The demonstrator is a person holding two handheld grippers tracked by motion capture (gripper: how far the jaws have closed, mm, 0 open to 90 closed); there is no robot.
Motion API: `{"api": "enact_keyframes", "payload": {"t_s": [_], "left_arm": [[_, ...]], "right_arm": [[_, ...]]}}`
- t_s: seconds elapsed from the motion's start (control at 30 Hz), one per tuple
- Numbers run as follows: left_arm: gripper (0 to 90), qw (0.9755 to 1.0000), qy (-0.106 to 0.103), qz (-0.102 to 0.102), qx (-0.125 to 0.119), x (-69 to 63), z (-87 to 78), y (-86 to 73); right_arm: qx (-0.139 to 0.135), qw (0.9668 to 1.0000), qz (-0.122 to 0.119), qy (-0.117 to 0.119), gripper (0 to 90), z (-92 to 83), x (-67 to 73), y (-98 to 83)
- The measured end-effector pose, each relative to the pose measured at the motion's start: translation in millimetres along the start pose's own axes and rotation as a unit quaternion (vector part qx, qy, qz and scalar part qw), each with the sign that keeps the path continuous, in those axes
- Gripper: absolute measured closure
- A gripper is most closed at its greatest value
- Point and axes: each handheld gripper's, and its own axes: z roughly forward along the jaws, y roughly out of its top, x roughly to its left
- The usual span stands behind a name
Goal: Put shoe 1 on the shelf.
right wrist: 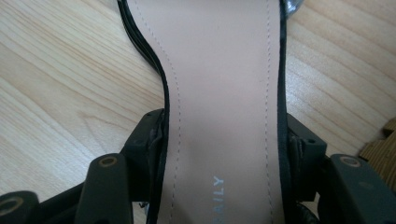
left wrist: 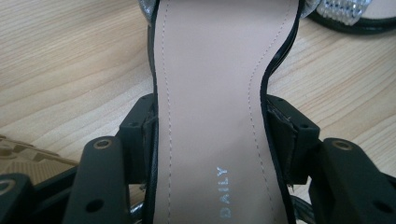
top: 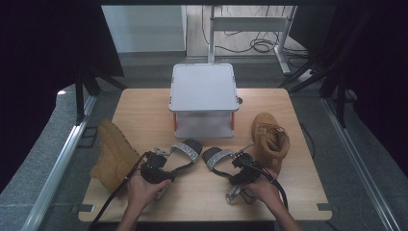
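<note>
From the high view I see both tan boots (top: 114,156) (top: 270,137) and the grey box (top: 204,89); my gripper views add the beige insoles printed "DAILY". Each black sandal with its rhinestone strap lies on the table (top: 144,113): my left gripper (top: 166,166) clamps the left sandal (left wrist: 210,112), my right gripper (top: 231,168) clamps the right sandal (right wrist: 224,102). Both hands rest low, angled inward.

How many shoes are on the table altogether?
4. A tan boot lies at the left edge, another tan boot at the right, and two black sandals with sparkly straps sit between them, left sandal and right sandal. Others could be inside the box.
</note>
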Motion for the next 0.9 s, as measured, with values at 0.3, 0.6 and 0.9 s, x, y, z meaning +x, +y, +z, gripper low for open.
{"api": "enact_keyframes", "payload": {"t_s": [0.3, 0.6, 0.9], "left_arm": [[41.7, 0.9998, -0.001, -0.007, -0.019, -0.2, -8.6, 8.5], [41.7, 0.9994, 0.001, -0.015, -0.031, 0.7, -9.9, 22.4], [41.7, 0.9987, 0.007, -0.03, -0.041, 4.2, -4.6, 33.1]], "right_arm": [[-0.04, 0.9991, 0.008, -0.009, 42.2, -18.7, 6.7, 3.3], [-0.08, 0.9963, 0.031, -0.011, 42.2, -24.8, 8.3, 10.0], [-0.106, 0.9922, 0.06, -0.027, 42.3, -25.2, 7.6, 20.4]]}}
